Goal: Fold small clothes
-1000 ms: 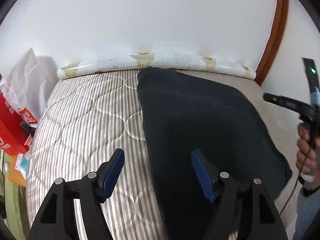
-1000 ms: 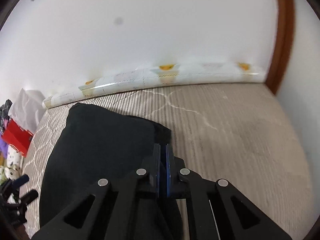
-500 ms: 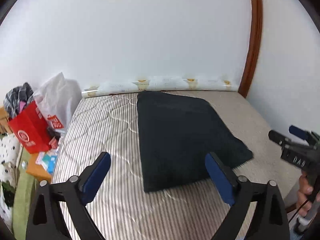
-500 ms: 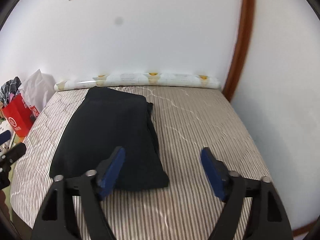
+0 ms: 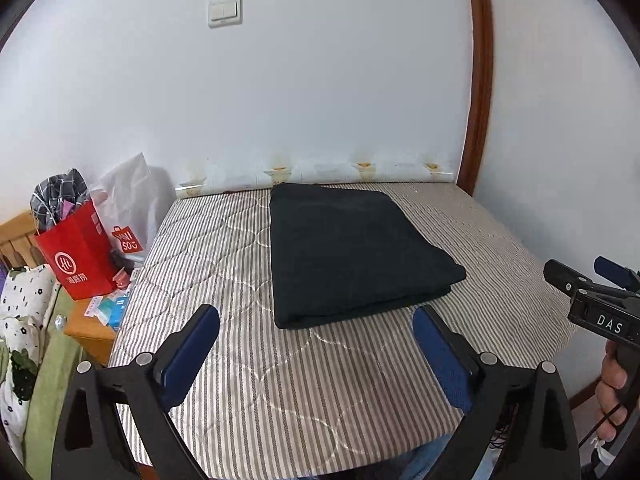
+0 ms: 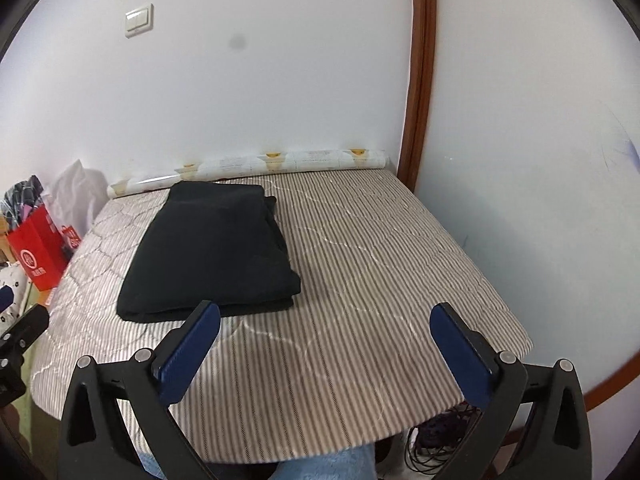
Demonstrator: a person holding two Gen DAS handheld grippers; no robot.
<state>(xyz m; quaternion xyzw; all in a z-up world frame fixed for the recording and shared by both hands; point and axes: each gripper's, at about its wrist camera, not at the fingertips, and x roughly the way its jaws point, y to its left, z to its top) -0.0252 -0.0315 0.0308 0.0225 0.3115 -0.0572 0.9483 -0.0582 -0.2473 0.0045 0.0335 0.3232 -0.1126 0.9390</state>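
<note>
Left wrist view: left claw (image 5: 316,336) gapes empty; the folded black garment (image 5: 352,256) lies toward the mattress's (image 5: 320,392) back edge. Right claw (image 6: 325,332) is opening, empty. Snagging the loose right-side layers could undo the fold.
</note>
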